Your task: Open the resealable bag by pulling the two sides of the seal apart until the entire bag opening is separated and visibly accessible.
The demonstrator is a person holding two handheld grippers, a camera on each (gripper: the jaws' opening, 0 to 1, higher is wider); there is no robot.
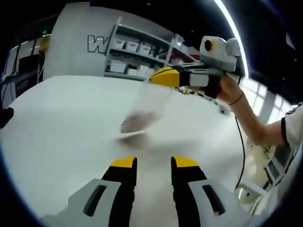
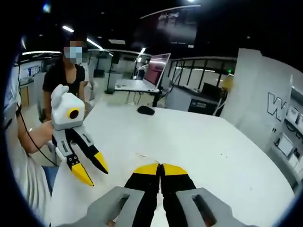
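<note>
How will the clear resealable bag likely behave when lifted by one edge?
Probably floppy: the resealable bag hangs as thin, see-through film below the right gripper. Likely light, since one pinch seems to carry it. The dark contents low inside may make it swing.

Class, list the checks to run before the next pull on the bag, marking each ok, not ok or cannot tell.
1. Right gripper fingers shut: ok.
2. Left gripper fingers open, ready to grasp: ok.
3. Bag sharp enough to locate the seal: not ok, blurred.
4. Right gripper actually pinching the bag: cannot tell.
5. Bag opening separated: cannot tell.
</note>
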